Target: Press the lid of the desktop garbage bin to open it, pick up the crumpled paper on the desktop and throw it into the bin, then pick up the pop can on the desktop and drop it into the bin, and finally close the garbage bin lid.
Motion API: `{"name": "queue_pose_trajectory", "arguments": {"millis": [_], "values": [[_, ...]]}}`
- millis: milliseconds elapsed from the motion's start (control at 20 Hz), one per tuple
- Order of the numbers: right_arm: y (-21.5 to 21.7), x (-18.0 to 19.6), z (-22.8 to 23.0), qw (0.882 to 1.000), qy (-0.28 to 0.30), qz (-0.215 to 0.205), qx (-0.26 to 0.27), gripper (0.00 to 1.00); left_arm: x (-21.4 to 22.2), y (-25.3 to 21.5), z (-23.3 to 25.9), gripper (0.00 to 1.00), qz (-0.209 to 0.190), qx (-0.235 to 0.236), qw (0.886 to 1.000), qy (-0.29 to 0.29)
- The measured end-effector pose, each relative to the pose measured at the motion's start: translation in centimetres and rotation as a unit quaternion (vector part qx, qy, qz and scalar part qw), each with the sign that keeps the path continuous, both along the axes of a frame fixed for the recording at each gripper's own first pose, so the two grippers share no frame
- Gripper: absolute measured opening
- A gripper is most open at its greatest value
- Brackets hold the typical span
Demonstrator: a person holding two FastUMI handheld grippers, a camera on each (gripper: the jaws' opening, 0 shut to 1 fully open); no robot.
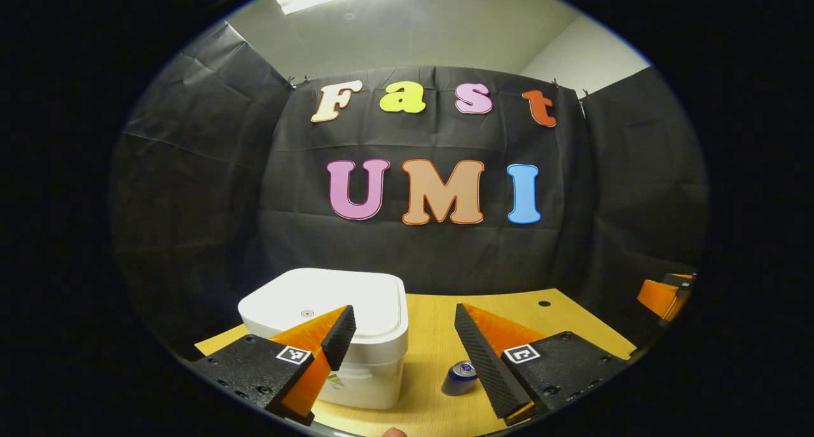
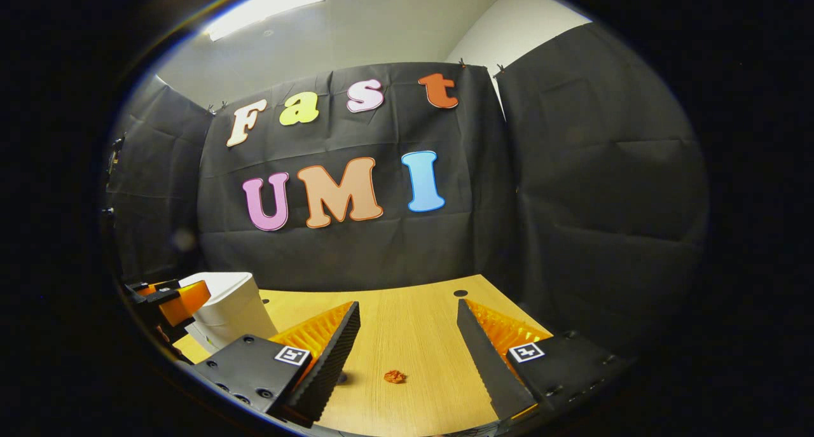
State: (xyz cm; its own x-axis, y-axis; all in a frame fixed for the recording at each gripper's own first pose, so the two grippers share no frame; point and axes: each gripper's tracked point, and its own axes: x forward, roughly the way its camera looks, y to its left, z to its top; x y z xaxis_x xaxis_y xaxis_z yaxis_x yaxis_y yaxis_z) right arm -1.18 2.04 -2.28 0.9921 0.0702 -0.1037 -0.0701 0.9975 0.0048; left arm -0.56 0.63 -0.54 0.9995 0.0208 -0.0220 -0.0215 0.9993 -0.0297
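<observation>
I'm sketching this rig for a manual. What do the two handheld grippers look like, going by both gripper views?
Both match. The left gripper and the right gripper each have two wedge-shaped fingers that taper to a point, with ridged inner faces. Each finger is bolted to a black block with screw holes, and each block carries a small square black-and-white marker tag. No cables or sleeves are visible.

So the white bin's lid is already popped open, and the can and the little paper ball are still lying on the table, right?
Not quite: the bin is closed, its lid lying flat in the left gripper view. The rest holds: the can and the crumpled paper are on the table.
</observation>
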Motion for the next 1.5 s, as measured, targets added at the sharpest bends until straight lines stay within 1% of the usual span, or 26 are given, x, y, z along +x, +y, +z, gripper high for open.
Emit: {"name": "queue_pose_trajectory", "arguments": {"millis": [150,250,300,350,400,450,500,550,600,650,750,800,850,900,1100,1200,1400,1500], "values": [[0.1,-0.4,0.1,1.000,0.001,0.001,-0.001,0.97,0.2,0.8,0.1,0.94,0.009,0.002,1.000,0.002],[0.1,-0.5,0.0,1.000,0.000,0.001,0.000,0.97,0.2,0.7,0.6,0.94,0.003,0.002,1.000,-0.002],[0.1,-0.5,-0.1,1.000,0.001,0.000,0.001,0.97,0.2,0.8,0.9,0.88,0.000,0.003,1.000,-0.007],[0.2,-0.5,-0.2,1.000,0.003,0.001,0.003,0.97,0.4,1.0,1.2,0.86,-0.001,0.005,1.000,-0.011],[0.3,-0.4,-0.3,1.000,0.004,0.001,0.005,0.97,0.5,1.3,1.3,0.76,0.001,0.009,1.000,-0.013],[0.4,-0.4,-0.4,1.000,0.004,0.002,0.007,0.97,0.8,1.8,1.3,0.73,0.006,0.013,1.000,-0.012],[0.5,-0.3,-0.3,1.000,0.004,0.003,0.008,0.97,0.9,2.5,1.2,0.64,0.014,0.014,1.000,-0.008],[0.5,-0.3,-0.1,1.000,0.001,0.003,0.008,0.97,1.2,3.2,1.1,0.60,0.021,0.012,1.000,-0.002],[0.6,-0.3,0.0,1.000,-0.001,0.003,0.007,0.97,1.5,3.4,0.9,0.51,0.021,0.005,1.000,0.005],[0.5,-0.1,-0.1,1.000,-0.003,0.002,0.006,0.97,1.6,3.7,1.0,0.45,0.021,-0.005,1.000,0.008],[0.6,-0.1,-0.2,1.000,-0.001,0.003,0.008,0.97,2.2,5.3,1.7,0.29,0.031,-0.013,0.999,0.003],[0.7,-0.1,-0.3,1.000,0.002,0.005,0.009,0.97,2.6,6.7,2.0,0.18,0.046,-0.009,0.999,-0.005],[0.9,0.0,-0.5,1.000,0.005,0.006,0.010,0.97,3.1,8.0,2.5,0.12,0.061,-0.005,0.998,-0.013],[1.0,0.0,-0.5,1.000,0.007,0.007,0.010,0.97,3.5,8.6,2.5,0.00,0.066,-0.004,0.998,-0.016],[1.0,-0.1,-0.7,1.000,0.009,0.009,-0.006,0.97,5.1,10.3,1.0,0.00,0.068,-0.012,0.998,-0.004],[0.7,0.0,-1.0,1.000,0.012,0.006,-0.012,0.97,5.5,10.6,0.3,0.00,0.069,-0.003,0.998,-0.004],[0.2,-0.1,-1.7,1.000,0.023,-0.001,-0.006,0.97,5.9,10.0,-1.4,0.00,0.061,0.002,0.998,0.010],[0.2,0.1,-2.0,1.000,0.029,-0.003,-0.002,0.97,5.9,10.4,-3.1,0.00,0.072,-0.001,0.997,0.030]]}}
